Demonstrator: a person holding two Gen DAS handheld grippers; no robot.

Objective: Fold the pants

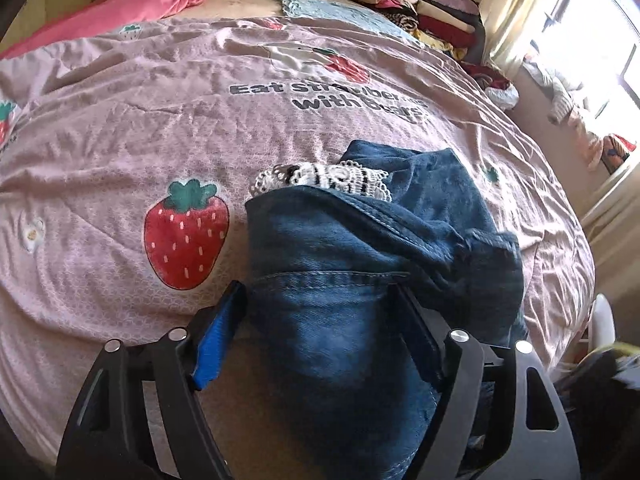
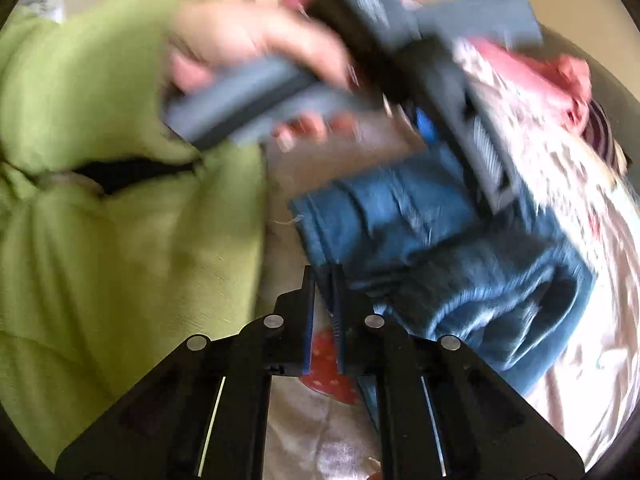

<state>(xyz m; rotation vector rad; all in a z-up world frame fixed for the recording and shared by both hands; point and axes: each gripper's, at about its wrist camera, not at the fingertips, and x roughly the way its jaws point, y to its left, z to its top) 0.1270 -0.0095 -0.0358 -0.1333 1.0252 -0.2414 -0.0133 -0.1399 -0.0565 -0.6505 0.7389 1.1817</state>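
My left claw [image 1: 316, 300] is spread wide, straddling the jeans [image 1: 340, 280], pads not pressing. My right claw [image 2: 325, 280] is closed at the jeans' edge; too blurred to tell if it has cloth. Jeans lie bunched on the bed [image 1: 160, 120], near its front edge. White lace trim [image 1: 320, 176] pokes out of them. Clothes stack [image 1: 420, 12] at far right, red blanket [image 1: 140, 4] far left. Open sheet to the left.
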